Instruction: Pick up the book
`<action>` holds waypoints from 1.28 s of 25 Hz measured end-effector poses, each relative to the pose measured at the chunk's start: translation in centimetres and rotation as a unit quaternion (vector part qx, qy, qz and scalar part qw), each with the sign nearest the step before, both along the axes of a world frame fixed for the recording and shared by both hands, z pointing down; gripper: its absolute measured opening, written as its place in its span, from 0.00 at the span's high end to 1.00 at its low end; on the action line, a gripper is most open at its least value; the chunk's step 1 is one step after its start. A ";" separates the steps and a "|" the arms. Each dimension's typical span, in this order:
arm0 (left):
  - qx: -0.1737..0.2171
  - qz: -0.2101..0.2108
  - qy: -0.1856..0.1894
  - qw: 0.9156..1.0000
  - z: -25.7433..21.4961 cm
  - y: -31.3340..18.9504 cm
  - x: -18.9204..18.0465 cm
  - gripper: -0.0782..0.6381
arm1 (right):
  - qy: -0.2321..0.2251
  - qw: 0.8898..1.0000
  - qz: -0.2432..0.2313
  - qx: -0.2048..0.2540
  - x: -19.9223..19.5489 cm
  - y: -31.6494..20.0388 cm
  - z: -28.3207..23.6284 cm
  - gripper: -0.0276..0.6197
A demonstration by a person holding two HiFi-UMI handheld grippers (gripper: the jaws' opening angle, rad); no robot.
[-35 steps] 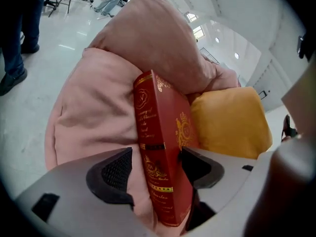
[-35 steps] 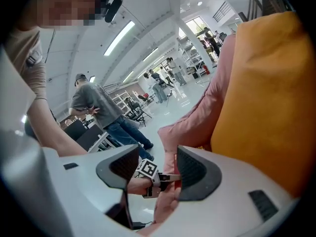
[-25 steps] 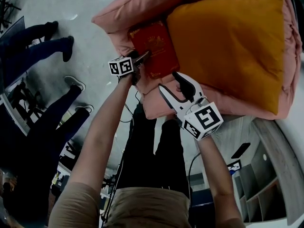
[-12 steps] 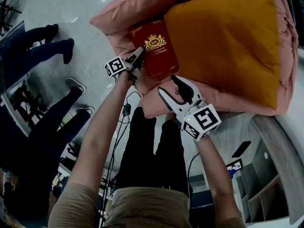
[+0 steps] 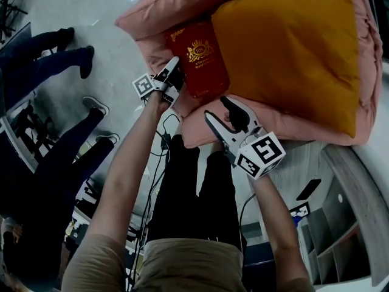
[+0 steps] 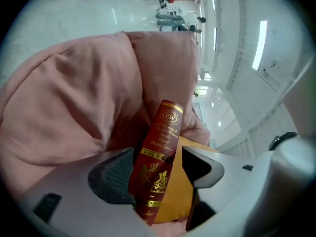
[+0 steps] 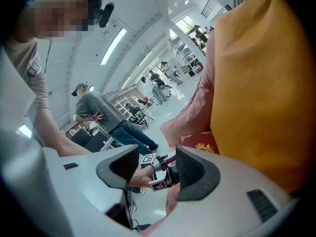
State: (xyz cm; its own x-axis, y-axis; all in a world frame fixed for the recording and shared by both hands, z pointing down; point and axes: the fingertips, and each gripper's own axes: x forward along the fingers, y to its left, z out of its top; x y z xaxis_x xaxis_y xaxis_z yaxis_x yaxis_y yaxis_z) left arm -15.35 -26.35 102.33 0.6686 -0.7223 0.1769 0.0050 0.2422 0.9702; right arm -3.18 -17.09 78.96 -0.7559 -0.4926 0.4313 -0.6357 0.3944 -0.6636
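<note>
While the jaws of my left gripper (image 6: 159, 164), just now closing, straddle the book (image 6: 165, 127) without pinching, my right gripper (image 7: 155, 166) gapes empty. Stiff, slick hardback, I judge: clamp its near spine edge.

Smooth red gilt-printed book (image 5: 200, 56), soft pink cloth cushion (image 5: 159, 12), matt orange fabric pillow (image 5: 292, 47).

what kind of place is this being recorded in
Likely a big open lab or workshop hall, not a home: a pale glossy floor, long white ceiling strip lights, and metal equipment stands with people standing about.
</note>
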 end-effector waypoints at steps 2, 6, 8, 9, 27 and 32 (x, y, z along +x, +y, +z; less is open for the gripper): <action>0.027 0.052 0.015 0.998 -1.4 0.5 0.8 0.45 | 0.000 1.000 -0.002 -0.001 0.0 0.4 0.2 0.61; 0.117 0.245 -0.092 0.958 -2.4 2.7 5.2 0.45 | -0.001 1.000 -0.001 -0.007 0.1 1.0 0.5 0.61; 0.138 0.271 -0.166 0.938 -1.8 2.2 6.2 0.45 | 0.002 1.000 0.001 -0.014 0.0 1.2 0.5 0.61; 0.133 0.262 -0.176 0.940 -1.9 1.7 6.4 0.45 | 0.003 1.000 0.001 -0.015 -0.1 1.2 0.4 0.61; 0.046 0.235 -0.254 0.937 -3.4 3.0 4.0 0.56 | 0.053 0.998 0.033 0.007 3.7 1.5 -3.0 0.61; 0.073 0.210 -0.248 0.943 -10.9 4.7 2.2 0.56 | 0.076 0.996 0.041 0.031 5.1 2.0 -7.6 0.61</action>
State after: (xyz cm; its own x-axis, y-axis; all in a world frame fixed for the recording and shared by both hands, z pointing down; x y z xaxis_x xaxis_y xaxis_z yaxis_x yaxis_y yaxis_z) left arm -13.13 -21.64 91.41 0.7628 -0.4530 0.4615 -0.5240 -0.0147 0.8516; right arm 1.93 -15.08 71.32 -0.6411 -0.5785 0.5042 -0.7580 0.3745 -0.5341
